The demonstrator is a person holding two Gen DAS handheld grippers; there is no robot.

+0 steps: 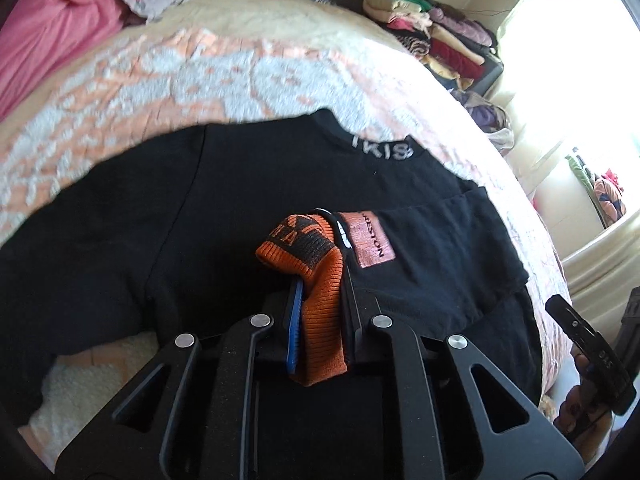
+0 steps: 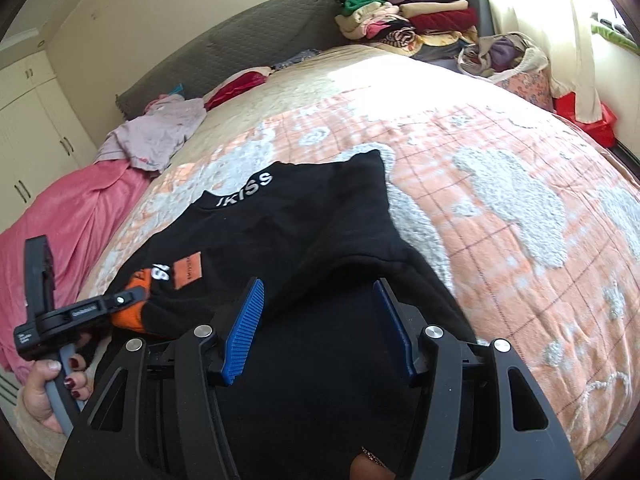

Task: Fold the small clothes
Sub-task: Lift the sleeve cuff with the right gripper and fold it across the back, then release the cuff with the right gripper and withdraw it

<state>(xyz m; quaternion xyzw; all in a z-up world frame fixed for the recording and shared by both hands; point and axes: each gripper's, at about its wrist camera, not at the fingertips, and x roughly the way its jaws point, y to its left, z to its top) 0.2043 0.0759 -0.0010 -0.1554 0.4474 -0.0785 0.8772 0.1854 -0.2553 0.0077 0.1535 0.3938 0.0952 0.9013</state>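
In the left wrist view the black sweatshirt [image 1: 224,216] lies spread across the middle of the frame on the peach-and-white bedspread [image 1: 168,80]. At lower centre the left gripper [image 1: 320,280] is clamped narrow on an orange knit cuff [image 1: 316,272], black-patterned, which looks like the end of a sleeve drawn in over the chest. The step in hand reads as the sleeve fold. On the collar, right of centre, white letters read "KIS"; beside the cuff an orange patch [image 1: 370,240] bears sideways print ending "STON", the rest too blurred to read

In the right wrist view the person's hand [image 2: 48,384] grips the left tool at lower left. The collar, at centre left, reads "KISS". At lower centre the right gripper [image 2: 320,336] stands about half open over black cloth, pads pressing nothing. Next it likely needs to close on the near edge on its own side and carry it inward to match
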